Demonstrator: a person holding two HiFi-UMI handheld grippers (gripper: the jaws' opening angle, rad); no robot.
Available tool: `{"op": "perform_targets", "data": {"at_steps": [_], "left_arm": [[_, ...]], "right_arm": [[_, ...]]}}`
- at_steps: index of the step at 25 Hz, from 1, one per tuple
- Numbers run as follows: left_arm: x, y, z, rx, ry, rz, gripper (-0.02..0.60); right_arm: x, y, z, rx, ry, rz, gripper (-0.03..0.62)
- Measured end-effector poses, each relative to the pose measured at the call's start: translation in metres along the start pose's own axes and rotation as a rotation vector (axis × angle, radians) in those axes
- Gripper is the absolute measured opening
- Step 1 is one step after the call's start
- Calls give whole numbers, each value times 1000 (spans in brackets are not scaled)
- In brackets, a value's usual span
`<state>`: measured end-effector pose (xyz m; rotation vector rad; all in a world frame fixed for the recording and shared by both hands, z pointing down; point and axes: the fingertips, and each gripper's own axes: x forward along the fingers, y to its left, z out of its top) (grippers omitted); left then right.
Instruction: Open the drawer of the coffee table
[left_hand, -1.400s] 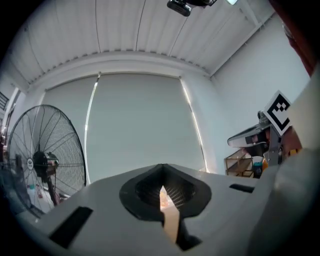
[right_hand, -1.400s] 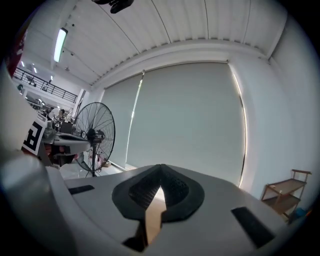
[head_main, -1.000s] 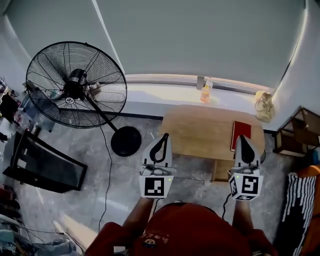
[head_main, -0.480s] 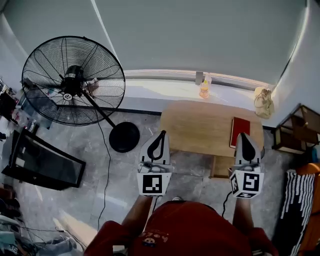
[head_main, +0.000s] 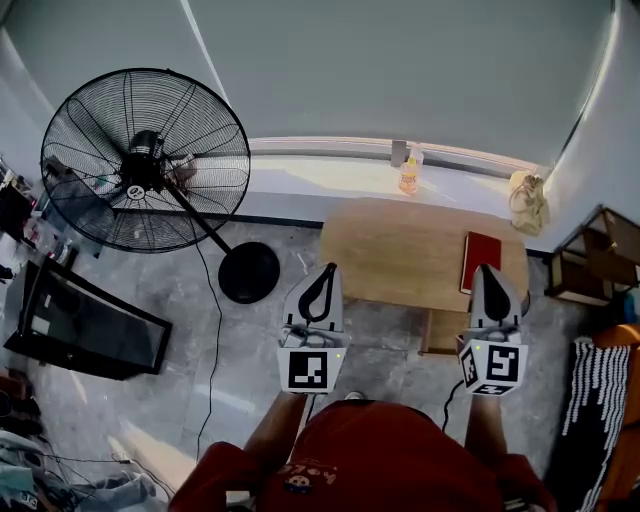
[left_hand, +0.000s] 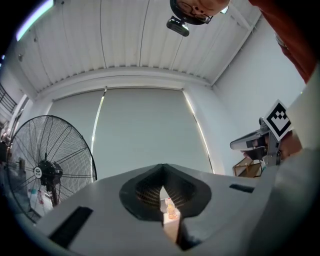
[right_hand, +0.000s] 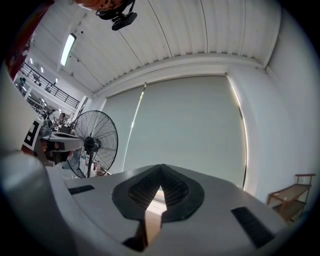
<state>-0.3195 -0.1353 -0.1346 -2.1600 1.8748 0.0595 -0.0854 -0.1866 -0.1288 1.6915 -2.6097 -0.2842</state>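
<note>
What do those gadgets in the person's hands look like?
The left hand-held gripper and right hand-held gripper are pale grey, tapering to a point, with black ribbed pads and a white cube of black square markers each. The person wears a red top.

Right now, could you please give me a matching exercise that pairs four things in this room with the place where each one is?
Things:
1. fan
2. red book
3. orange bottle
4. wooden shelf

Places:
A. on the window ledge
B. on the coffee table, at its right end
C. standing on the floor, left of the table
D. at the far right, beyond the table

Pairs: 1-C, 2-B, 3-A, 4-D
</note>
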Motion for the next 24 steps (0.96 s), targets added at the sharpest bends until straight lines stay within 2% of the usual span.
{"op": "perform_targets", "data": {"at_steps": [4, 8, 13, 16, 24], "left_arm": [[2, -2, -2, -40, -2, 9, 6], [0, -4, -5, -19, 8, 1, 6], [-4, -1, -7, -45, 19, 8, 6], [-7, -3, -8, -22, 23, -2, 6], [-14, 0, -11, -42, 42, -1, 6]], "right_arm": [[-1, -3, -6, 3, 10, -13, -3], [-1, 1, -6, -8, 10, 3, -3], [-2, 4, -8, -8, 23, 2, -3], [-5, 6, -10, -20, 30, -1, -3], [-6, 15, -13, -22, 39, 12, -3]]}}
